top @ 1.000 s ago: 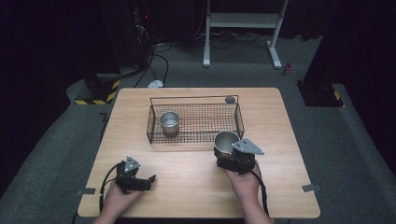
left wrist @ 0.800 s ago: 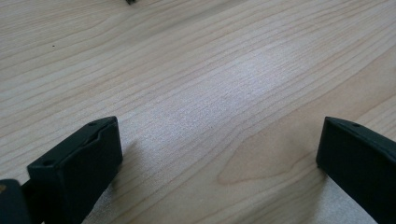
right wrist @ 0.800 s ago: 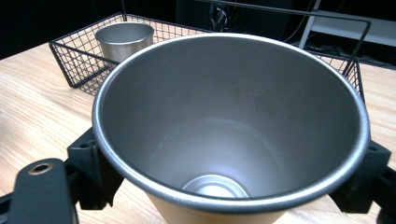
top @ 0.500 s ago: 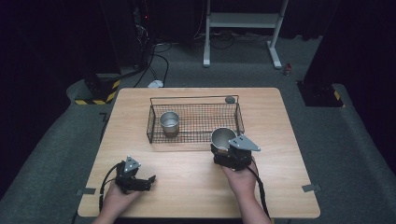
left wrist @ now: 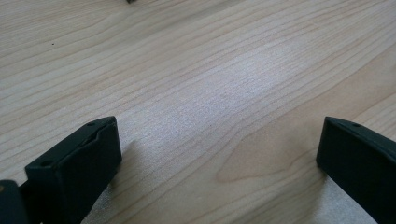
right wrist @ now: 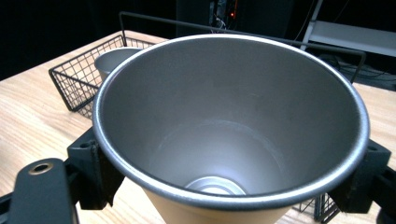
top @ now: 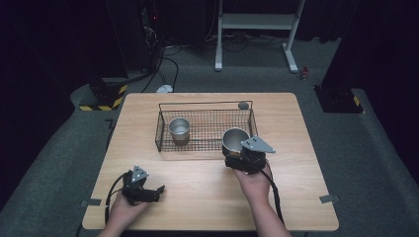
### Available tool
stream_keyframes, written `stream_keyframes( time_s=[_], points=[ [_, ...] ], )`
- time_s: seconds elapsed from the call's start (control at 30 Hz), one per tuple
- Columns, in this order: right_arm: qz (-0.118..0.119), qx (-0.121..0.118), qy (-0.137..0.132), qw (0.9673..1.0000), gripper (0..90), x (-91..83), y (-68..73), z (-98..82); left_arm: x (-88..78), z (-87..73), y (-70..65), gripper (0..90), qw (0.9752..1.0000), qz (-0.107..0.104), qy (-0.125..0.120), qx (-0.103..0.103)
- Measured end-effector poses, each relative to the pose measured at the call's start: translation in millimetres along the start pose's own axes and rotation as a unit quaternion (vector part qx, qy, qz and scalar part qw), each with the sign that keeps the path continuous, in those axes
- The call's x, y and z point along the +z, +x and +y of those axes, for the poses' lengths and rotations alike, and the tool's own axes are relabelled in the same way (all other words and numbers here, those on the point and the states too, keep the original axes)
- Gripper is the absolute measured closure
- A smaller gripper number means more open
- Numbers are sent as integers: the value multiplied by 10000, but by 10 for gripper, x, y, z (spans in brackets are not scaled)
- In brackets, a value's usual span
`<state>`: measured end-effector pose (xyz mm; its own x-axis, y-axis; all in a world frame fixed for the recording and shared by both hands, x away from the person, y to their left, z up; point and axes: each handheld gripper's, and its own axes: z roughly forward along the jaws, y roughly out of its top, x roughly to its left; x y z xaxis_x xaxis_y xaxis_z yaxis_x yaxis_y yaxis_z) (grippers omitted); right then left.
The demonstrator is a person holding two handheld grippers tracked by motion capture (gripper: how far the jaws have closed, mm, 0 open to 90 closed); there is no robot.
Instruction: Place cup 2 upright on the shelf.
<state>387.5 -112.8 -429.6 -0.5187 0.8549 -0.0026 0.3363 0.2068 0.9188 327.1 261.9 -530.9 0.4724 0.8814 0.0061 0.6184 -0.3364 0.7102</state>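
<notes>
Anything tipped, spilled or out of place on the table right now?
Nothing stands out. The right tool grips an upright, empty metal cup at the wire basket's near right corner. A second cup stands upright inside the basket. The left tool rests open on the bare wooden table. No spills or damage show.

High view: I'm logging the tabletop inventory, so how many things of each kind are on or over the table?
Metal cups: 2 (one in the basket, one held)
Wire basket: 1
Small grey round object: 1
Grippers: 2 (left, right)
Total: 6
</notes>
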Motion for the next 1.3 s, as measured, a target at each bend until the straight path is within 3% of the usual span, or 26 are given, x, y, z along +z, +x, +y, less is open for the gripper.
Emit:
stream_keyframes(
  time_s=[0.67, 1.3],
  points=[
    [-158, 143, -130, 9997, 145, 126, -114, 269, -1, -1, 2, 5, 10000, 5, -9, 21],
    [-347, 287, -121, 9989, 145, 435, -300, 520, -2, -2, 0, 5, 10000, 10, -3, 22]
  ],
)
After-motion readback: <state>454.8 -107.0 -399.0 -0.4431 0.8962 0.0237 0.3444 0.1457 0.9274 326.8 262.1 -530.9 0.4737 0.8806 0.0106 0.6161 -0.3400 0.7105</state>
